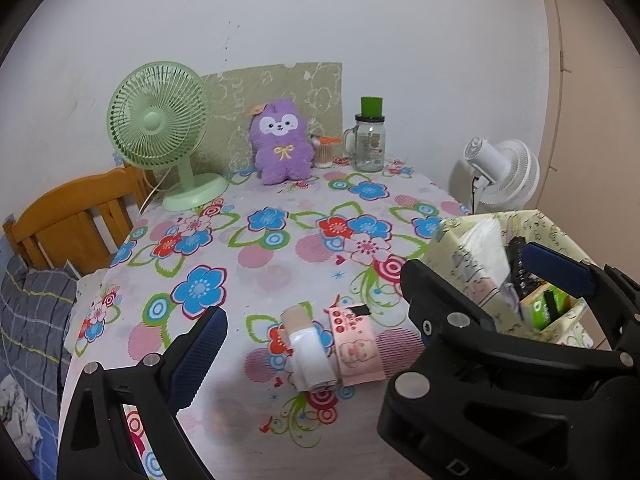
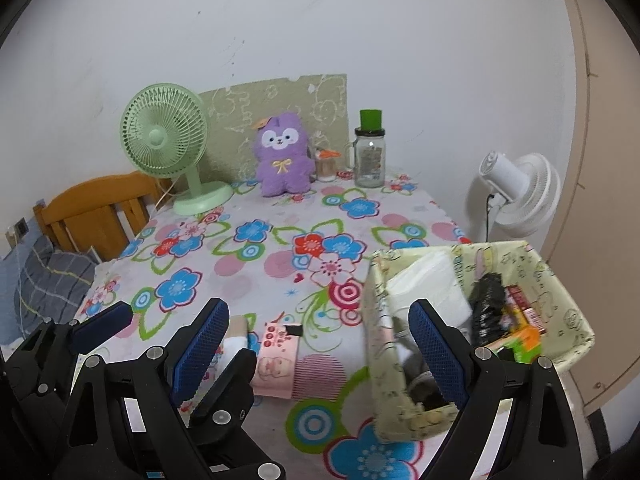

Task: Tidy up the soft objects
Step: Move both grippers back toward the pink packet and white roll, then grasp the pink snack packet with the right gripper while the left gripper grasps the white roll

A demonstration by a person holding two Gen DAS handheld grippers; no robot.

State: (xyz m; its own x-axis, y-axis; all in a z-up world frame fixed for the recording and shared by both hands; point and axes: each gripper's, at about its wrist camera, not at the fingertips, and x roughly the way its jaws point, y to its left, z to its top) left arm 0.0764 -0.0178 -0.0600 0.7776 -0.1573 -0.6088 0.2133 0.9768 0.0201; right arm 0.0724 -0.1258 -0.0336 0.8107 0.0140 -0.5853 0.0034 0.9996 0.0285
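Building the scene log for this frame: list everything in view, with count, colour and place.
plush toy: 1, purple, back of table, upright against green panel
desk fan: 1, pale green, back left of table
glass jar: 1, clear, green cap, back right of table
small jar: 1, orange lid, between plush and glass jar
rolled item: 1, white and beige, near edge of table
pink packet: 1, beside the roll
fabric bin: 1, cream print, right of table, holds white tissue and mixed packets
white fan: 1, beyond right table edge
tablecloth: 1, flower print
wooden headboard: 1, left
left gripper: open, empty
right gripper: open, empty
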